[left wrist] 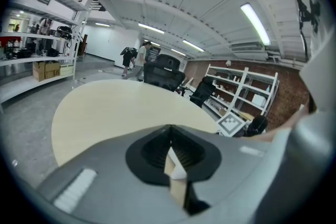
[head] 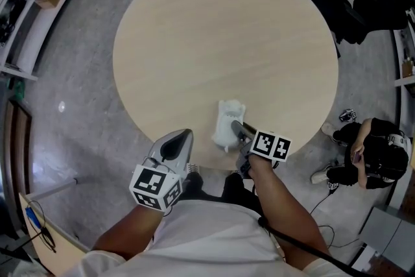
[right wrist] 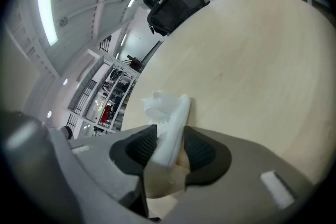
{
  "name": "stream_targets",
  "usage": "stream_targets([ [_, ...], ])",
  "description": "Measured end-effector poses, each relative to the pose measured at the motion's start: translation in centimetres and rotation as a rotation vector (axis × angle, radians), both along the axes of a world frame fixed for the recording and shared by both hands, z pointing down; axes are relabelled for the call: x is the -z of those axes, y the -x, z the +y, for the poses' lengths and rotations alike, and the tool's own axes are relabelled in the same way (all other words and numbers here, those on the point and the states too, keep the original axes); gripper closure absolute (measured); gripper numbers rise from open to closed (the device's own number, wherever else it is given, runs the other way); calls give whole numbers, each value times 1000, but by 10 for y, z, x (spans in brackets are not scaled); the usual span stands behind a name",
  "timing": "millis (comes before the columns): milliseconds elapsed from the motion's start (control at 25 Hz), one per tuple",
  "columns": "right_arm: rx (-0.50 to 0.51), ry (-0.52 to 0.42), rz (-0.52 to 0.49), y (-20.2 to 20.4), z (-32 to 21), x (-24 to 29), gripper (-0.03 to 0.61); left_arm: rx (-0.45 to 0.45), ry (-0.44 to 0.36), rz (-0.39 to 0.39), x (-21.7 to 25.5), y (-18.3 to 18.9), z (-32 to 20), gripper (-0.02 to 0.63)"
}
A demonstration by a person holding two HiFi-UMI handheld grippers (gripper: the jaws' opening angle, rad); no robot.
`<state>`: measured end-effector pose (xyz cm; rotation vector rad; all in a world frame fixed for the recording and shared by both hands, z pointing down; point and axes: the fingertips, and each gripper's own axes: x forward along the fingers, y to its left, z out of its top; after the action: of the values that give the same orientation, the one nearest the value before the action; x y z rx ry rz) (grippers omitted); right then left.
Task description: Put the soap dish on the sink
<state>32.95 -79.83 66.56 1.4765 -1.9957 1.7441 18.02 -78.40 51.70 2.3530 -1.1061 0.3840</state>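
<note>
Danger is that the right gripper (right wrist: 170,148), jaws spread around the soap dish (right wrist: 174,112) rim, drags it off the near edge of the table (head: 214,36); the left gripper (left wrist: 170,150) is pressed together.

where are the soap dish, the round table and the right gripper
soap dish (head: 227,125): head view, middle of its white body
round table (head: 227,42): head view, bare part of the wooden top
right gripper (right wrist: 173,150): right gripper view, midway between its two black pads
</note>
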Motion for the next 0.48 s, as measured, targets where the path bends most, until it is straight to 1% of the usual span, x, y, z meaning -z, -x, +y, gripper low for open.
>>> stream_targets([
  [280, 54, -43, 122, -2, -5, -1, 414, -3, -9, 2, 3, 5, 3, 607],
  [400, 60, -46, 142, -4, -7, -2, 413, -8, -13, 4, 4, 6, 3, 606],
  [480, 56, -51, 140, -6, -8, -2, 400, -12, -19, 7, 6, 5, 4, 606],
])
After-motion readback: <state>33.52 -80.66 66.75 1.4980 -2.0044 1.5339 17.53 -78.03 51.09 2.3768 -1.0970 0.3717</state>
